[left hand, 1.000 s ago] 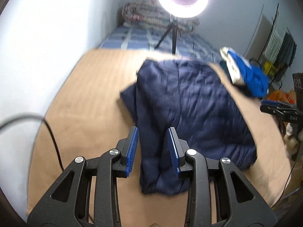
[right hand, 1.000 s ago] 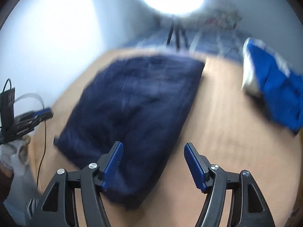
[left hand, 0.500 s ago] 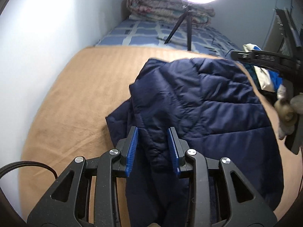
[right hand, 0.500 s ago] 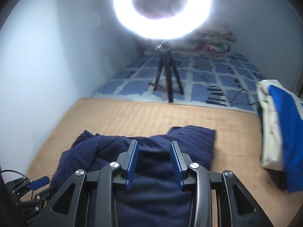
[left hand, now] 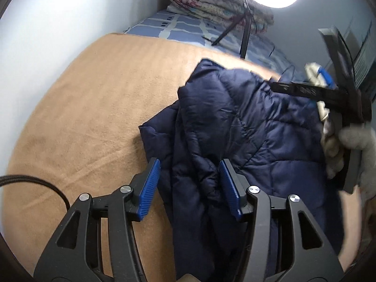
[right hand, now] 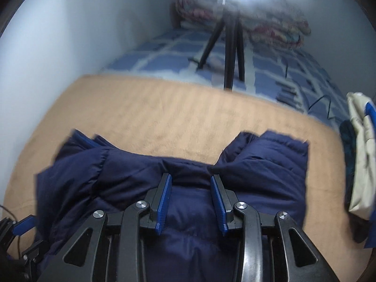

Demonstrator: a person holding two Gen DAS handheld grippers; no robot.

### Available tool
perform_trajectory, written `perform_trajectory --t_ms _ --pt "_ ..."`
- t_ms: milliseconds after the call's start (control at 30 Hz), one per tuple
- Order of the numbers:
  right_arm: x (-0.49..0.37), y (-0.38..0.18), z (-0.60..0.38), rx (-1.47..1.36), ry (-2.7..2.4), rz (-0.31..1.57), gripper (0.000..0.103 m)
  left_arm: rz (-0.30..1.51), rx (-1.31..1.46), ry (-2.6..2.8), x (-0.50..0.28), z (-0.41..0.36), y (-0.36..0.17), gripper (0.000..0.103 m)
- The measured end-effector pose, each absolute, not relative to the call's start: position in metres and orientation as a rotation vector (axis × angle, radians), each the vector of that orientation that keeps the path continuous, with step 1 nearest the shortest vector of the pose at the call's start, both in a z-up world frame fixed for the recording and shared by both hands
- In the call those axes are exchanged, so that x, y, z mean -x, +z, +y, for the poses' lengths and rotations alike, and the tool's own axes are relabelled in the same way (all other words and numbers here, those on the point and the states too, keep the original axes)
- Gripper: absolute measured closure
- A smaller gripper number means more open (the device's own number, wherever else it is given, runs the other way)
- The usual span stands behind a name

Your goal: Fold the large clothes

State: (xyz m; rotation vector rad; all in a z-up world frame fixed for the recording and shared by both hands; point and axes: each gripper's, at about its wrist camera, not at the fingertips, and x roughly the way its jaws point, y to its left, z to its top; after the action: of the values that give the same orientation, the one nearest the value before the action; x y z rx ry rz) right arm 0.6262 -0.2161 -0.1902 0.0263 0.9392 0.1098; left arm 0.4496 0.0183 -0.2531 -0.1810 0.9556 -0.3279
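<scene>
We are part way through folding the coat (left hand: 246,122). It lies bunched on the tan blanket (left hand: 94,108). Both our left gripper (left hand: 190,185) and right gripper (right hand: 191,199) are letting go, jaws opening around puffy cloth. Next we need a fresh edge to grab.

A navy quilted jacket (left hand: 246,127) lies bunched on the tan blanket. Its puffy folds sit between the left claw (left hand: 190,185), and its upper edge lies between the right claw (right hand: 190,199).

both wrist views look steeply down, close over the quilted navy puffer jacket (left hand: 246,129) (right hand: 188,211) on the tan blanket (left hand: 94,117) (right hand: 164,117); both share the black tripod (left hand: 244,40) (right hand: 230,47) beyond.
</scene>
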Motion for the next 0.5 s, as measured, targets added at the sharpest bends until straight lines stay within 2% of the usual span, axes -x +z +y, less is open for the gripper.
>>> perform_trajectory --t_ms 67,100,167,200,267,367,500 --pt "-0.607 -0.172 -0.228 -0.054 0.117 0.873 0.045 0.969 0.29 -0.369 -0.45 0.036 -0.249 0.036" --pt "-0.596 -0.164 -0.235 -0.071 0.129 0.844 0.042 0.973 0.333 -0.386 -0.451 0.045 -0.249 0.035" --pt "-0.57 -0.15 -0.253 -0.117 0.175 0.806 0.025 0.992 0.4 -0.417 -0.454 0.059 -0.247 0.034" --pt "-0.559 -0.145 -0.26 -0.135 0.192 0.795 0.023 1.003 0.428 -0.425 -0.455 0.065 -0.246 0.034" --pt "-0.537 -0.14 -0.275 -0.161 0.213 0.787 0.012 1.029 0.51 -0.431 -0.46 0.079 -0.249 0.033" --pt "-0.509 -0.139 -0.296 -0.207 0.226 0.796 0.001 1.061 0.617 -0.446 -0.463 0.092 -0.256 0.026" --pt "-0.476 -0.151 -0.323 -0.314 0.237 0.82 0.001 1.101 0.698 -0.471 -0.47 0.096 -0.267 0.024"
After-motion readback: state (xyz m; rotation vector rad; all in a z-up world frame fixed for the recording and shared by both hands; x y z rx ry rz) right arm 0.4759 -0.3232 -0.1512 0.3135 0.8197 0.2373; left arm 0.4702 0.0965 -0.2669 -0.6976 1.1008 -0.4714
